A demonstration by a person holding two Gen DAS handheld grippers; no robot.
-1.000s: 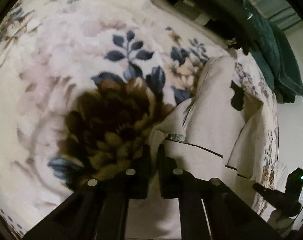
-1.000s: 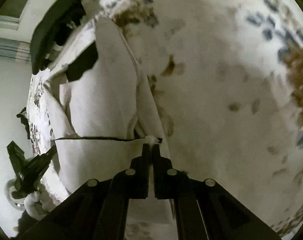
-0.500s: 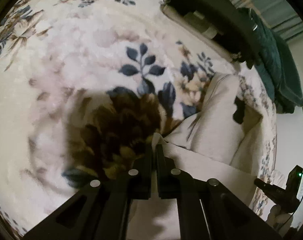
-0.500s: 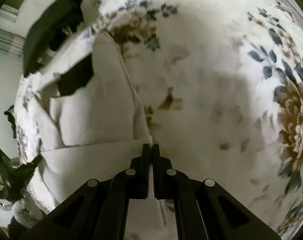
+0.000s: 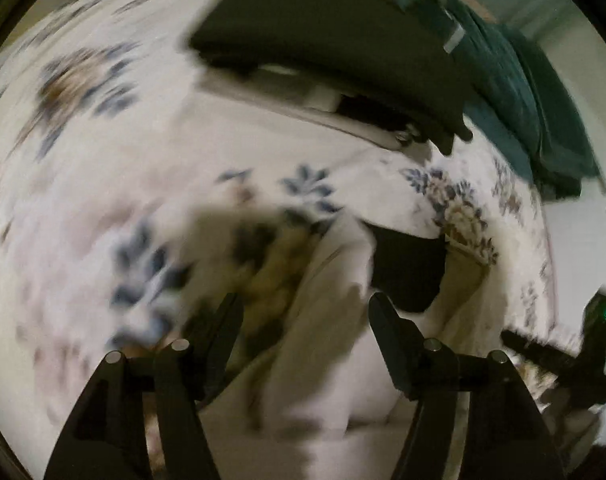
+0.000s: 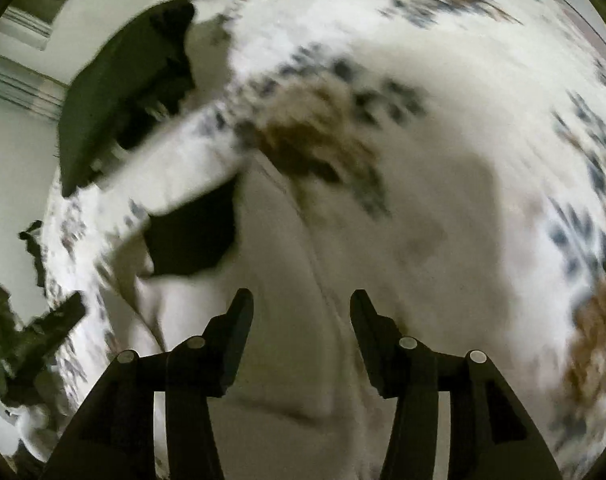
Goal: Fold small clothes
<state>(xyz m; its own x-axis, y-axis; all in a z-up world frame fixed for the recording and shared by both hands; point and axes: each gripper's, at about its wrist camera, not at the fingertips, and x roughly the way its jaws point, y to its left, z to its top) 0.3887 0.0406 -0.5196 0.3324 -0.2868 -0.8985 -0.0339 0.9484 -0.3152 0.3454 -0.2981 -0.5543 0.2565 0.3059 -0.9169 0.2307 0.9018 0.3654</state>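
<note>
A small cream garment (image 5: 327, 344) with a black patch (image 5: 407, 268) lies folded on the floral blanket (image 5: 103, 168). It also shows in the right wrist view (image 6: 279, 280) with its black patch (image 6: 195, 236). My left gripper (image 5: 303, 312) is open and empty, just above the garment's folded edge. My right gripper (image 6: 301, 308) is open and empty over the same garment. Both views are blurred by motion.
A stack of dark folded clothes (image 5: 335, 36) and a teal cloth (image 5: 535, 92) lie at the far side of the blanket; the dark stack also shows in the right wrist view (image 6: 123, 96). The other gripper shows at each view's edge (image 5: 563, 352), (image 6: 27, 336).
Both grippers were shut on the garment's edge and carried it forward over the garment. Now both have opened and let go, and the folded edge lies on the garment.
</note>
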